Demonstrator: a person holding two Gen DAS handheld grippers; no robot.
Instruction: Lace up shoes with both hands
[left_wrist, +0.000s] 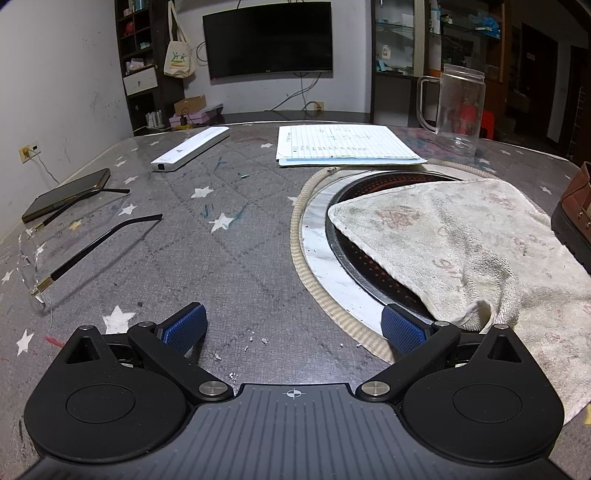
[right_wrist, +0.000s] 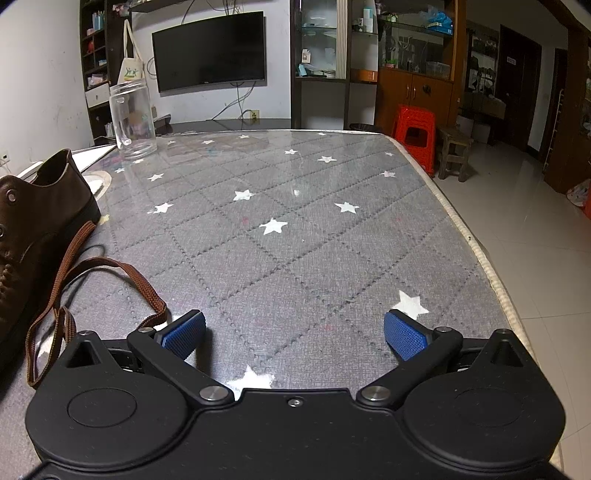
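Observation:
A brown suede shoe (right_wrist: 33, 221) lies at the left edge of the right wrist view; only its heel end (left_wrist: 574, 210) shows at the far right of the left wrist view. Its flat brown lace (right_wrist: 110, 273) trails loose over the table and loops down to just left of my right gripper's left pad. My right gripper (right_wrist: 293, 334) is open wide above bare tabletop, nothing between its blue pads. My left gripper (left_wrist: 293, 328) is also open wide and empty, well to the left of the shoe, its right pad near the edge of a worn towel (left_wrist: 461, 243).
The towel covers a round inset burner (left_wrist: 354, 240). Glasses (left_wrist: 55, 254), a phone (left_wrist: 62, 195), a white bar (left_wrist: 190, 147), a notepad (left_wrist: 343, 144) and a clear jar (left_wrist: 460, 107) lie on the table. The table's right edge (right_wrist: 491, 273) drops to the floor.

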